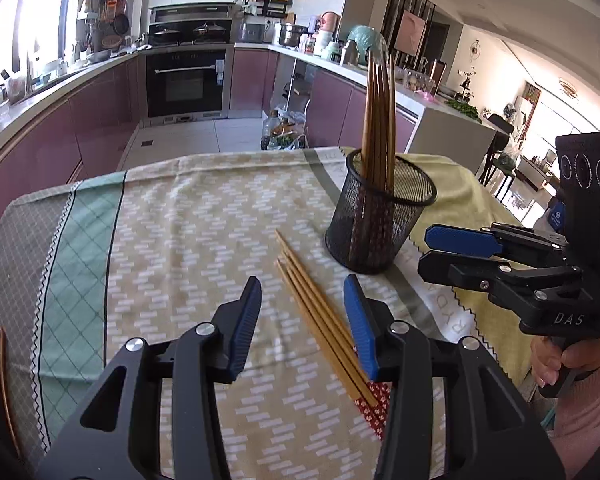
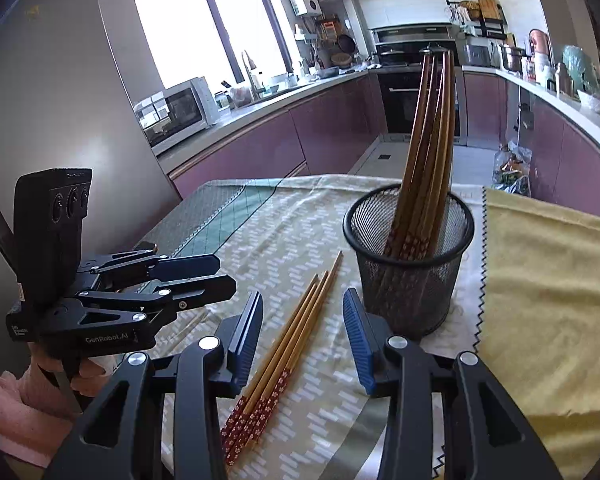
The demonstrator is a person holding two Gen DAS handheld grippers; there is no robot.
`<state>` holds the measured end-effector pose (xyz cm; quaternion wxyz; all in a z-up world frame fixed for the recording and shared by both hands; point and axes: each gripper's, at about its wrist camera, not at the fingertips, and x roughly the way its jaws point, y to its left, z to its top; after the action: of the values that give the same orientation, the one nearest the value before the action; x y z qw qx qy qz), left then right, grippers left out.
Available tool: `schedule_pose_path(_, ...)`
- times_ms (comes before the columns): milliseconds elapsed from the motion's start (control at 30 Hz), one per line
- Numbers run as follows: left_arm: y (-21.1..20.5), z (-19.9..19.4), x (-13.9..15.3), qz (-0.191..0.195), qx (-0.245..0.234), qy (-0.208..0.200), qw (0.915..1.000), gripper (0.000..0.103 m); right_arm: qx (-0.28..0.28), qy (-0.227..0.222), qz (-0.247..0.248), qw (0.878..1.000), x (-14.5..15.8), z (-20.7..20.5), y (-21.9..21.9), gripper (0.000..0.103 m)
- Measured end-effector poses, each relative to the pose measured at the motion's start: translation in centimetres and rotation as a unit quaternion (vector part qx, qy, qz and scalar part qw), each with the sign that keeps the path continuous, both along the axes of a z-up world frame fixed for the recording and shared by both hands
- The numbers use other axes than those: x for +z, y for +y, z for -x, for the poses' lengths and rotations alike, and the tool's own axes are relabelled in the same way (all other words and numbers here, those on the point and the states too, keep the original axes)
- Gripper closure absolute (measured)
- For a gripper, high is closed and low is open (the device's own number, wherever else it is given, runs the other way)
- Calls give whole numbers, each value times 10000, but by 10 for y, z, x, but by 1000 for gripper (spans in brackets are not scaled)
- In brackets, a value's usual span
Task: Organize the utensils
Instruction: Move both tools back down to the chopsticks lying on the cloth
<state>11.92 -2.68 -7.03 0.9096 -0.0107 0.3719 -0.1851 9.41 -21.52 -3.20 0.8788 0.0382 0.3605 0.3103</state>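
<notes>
Several wooden chopsticks [image 1: 316, 312] [image 2: 296, 336] with red patterned ends lie loose on the tablecloth. A black mesh cup [image 1: 380, 220] [image 2: 412, 280] stands just beyond them and holds a bundle of upright chopsticks [image 1: 378, 112] [image 2: 428, 128]. My left gripper [image 1: 302, 284] [image 2: 226, 272] hovers open over the loose chopsticks, its pads clear of them. My right gripper [image 2: 303, 296] [image 1: 424, 250] is open too, with the same chopsticks lying on the cloth between its fingers, untouched. The cup sits just past its right finger.
A patterned tablecloth [image 1: 180, 220] covers the table, with a yellow cloth [image 2: 540, 280] over its right part. A hand [image 1: 548, 364] grips the right tool's handle. Kitchen counters, an oven and a microwave lie beyond the table's far edge.
</notes>
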Motion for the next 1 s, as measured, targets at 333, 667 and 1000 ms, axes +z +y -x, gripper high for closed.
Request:
schedule_pose_path(333, -15, 11, -45, -183, -81, 536, 9984, 59, -28, 513, 121, 9986, -39, 6, 10, 64)
schedule_pose_path(667, -25, 11, -59, -225, -146, 747, 9968, 59, -122, 626, 149, 9979, -47, 6, 6, 64)
schedule_pose_path(1000, -32, 10, -65, -450, -130, 719, 9963, 60, -126, 686, 173, 9974, -53, 6, 7, 63)
